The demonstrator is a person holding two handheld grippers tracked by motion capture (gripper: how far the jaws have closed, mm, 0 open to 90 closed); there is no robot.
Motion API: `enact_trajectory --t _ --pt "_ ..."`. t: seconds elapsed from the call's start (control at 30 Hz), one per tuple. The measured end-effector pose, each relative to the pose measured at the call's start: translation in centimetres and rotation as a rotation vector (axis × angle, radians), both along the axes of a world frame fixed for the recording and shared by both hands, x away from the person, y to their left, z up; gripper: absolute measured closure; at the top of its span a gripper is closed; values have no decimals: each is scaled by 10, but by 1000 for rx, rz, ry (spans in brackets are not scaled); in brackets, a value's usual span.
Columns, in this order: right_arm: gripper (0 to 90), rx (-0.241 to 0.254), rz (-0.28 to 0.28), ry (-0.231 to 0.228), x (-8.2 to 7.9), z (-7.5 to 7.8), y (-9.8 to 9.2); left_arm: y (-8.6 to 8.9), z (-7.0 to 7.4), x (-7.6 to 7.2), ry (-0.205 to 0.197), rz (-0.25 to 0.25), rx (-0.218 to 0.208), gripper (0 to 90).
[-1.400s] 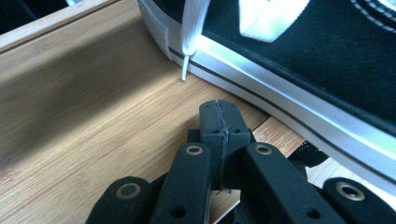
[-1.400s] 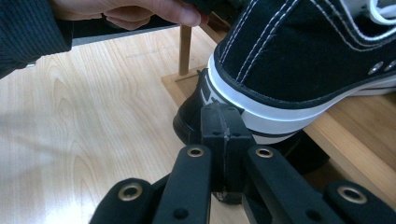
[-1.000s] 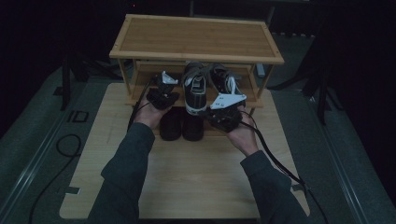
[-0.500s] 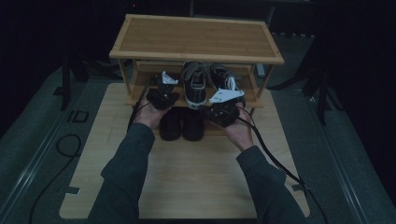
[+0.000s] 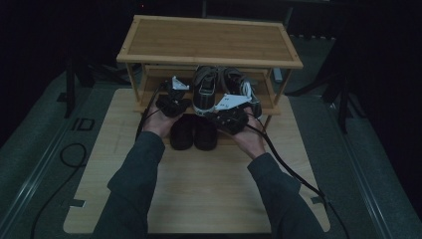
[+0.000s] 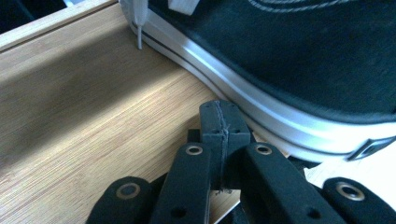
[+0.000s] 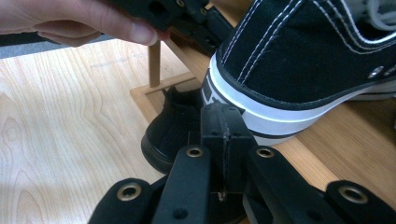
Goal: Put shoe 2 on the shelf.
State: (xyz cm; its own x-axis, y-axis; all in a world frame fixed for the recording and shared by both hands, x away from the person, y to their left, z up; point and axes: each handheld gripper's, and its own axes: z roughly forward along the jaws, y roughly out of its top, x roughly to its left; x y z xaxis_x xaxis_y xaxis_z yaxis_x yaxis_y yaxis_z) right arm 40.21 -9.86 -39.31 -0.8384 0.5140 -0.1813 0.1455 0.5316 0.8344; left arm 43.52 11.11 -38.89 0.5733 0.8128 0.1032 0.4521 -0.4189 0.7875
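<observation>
Nearest me, my sleeves entered at six o'clock over the table [image 5: 199, 194]. The left gripper [image 6: 219, 122] had its jaws pressed together, empty, tips just beside the white sole of the black sneaker [image 6: 299, 60] at one o'clock. The right gripper [image 7: 220, 125], likewise closed on nothing, stood near that sneaker's heel. Beyond, dark shoes [image 5: 193, 132] sat under the wooden rack [image 5: 209, 42] at twelve o'clock.
</observation>
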Motion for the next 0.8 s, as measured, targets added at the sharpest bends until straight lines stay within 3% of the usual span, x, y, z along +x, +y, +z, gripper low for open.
enact_trajectory --t 0.8 --pt "878 -70 15 19 -9 16 -39 3 0 2 9 -15 -16 900"
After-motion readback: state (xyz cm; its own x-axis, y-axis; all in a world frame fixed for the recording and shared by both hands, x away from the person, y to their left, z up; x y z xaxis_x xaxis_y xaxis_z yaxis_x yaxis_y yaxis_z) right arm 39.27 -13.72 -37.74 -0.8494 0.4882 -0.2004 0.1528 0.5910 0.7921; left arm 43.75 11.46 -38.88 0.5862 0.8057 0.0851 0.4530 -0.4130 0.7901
